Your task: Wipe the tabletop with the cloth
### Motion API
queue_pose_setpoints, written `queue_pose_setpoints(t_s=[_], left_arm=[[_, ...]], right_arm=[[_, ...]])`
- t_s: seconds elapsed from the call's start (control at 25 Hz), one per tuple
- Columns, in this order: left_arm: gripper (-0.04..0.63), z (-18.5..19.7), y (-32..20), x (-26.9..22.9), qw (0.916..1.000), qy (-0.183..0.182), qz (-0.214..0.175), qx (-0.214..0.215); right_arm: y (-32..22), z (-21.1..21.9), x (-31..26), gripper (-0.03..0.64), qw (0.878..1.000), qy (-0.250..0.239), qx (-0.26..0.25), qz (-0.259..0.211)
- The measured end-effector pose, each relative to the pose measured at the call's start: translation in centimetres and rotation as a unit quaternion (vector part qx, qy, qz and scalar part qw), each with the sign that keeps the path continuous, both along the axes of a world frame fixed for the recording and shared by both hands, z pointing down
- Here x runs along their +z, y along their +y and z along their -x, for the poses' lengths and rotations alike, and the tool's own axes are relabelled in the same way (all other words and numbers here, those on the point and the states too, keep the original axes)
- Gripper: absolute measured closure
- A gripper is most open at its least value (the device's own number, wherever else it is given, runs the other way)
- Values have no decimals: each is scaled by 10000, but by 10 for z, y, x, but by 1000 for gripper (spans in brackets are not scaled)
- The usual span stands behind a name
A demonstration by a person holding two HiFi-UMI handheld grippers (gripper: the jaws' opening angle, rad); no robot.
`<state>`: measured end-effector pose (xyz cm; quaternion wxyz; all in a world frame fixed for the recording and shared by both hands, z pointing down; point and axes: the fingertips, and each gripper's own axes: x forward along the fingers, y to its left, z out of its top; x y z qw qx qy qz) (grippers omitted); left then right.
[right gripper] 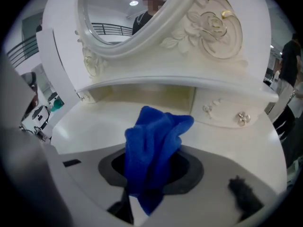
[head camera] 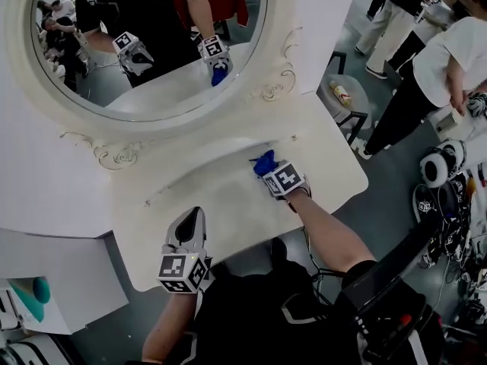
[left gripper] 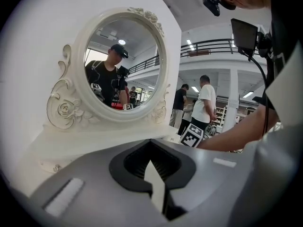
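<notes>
- The left gripper (head camera: 195,216) sits at the near edge of the tabletop (head camera: 221,204), left of the person's body. Its jaws are closed together with nothing between them, so it seems to take no part in the wiping at this point.
- The white tabletop is bare from the near edge to the middle. No stain, streak or damp trail shows on it, so I cannot tell how much has been wiped.
- Farther in and to the right, the right gripper (head camera: 271,170) has its jaws clamped on the blue cloth (right gripper: 154,145). A bunched wad pokes out past the jaw tips, low over the surface. I cannot tell whether it presses on the tabletop.
- Picking up the cloth is therefore done, and the wiping looks to be under way on the far right part. The near and left stretches probably have yet to be covered.
- Beyond the cloth a small drawer front (right gripper: 227,113) with knobs runs under the shelf.
- Farthest back, the oval mirror (head camera: 152,59) reflects both grippers.
</notes>
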<state>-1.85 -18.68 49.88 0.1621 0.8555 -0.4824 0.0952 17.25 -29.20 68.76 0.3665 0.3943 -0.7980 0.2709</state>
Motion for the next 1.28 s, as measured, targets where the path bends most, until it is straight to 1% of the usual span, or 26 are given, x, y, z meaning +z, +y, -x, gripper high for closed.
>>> queue_pose_setpoints(t_s=[0.16, 0.4, 0.64, 0.72, 0.8, 0.84, 0.88, 0.96, 1.0, 1.08, 1.16, 1.28], left_arm=[[588, -10, -5, 0, 9998, 7, 1, 216], [588, -37, -6, -3, 9979, 61, -66, 643], [588, -51, -3, -4, 9968, 81, -87, 795], [588, -51, -3, -5, 9968, 61, -105, 787], [588, -50, -4, -5, 9970, 53, -132, 764], [588, -49, -5, -4, 9972, 54, -134, 736], [588, -48, -6, -4, 9975, 55, -122, 691], [588, -43, -5, -2, 9984, 46, -94, 561], [588, -40, -5, -3, 9988, 28, -101, 484], [588, -34, -12, -6, 9993, -46, -142, 338], [588, -29, -19, -10, 9995, -149, -165, 204], [588, -28, -20, -17, 9996, -183, -204, 39]], right_arm=[[40, -15, 1, 471, 10000, 59, 31, -7], [104, -42, 1, 471, 9994, 20, 339, -13], [158, -53, 1, 471, 9996, 56, 284, 71], [165, -57, 2, 471, 9991, -28, 371, 187], [155, -62, -2, 471, 9966, -322, 699, 290], [141, -64, -7, 471, 9956, -415, 818, 195], [123, -66, -13, 471, 9956, -405, 849, 6], [84, -66, -21, 471, 9963, -269, 722, -376], [62, -64, -23, 471, 9962, -257, 678, -492], [18, -62, -24, 471, 9947, -305, 773, -610], [-18, -63, -20, 471, 9937, -235, 903, -625], [-39, -59, -5, 471, 9959, -11, 799, -433]])
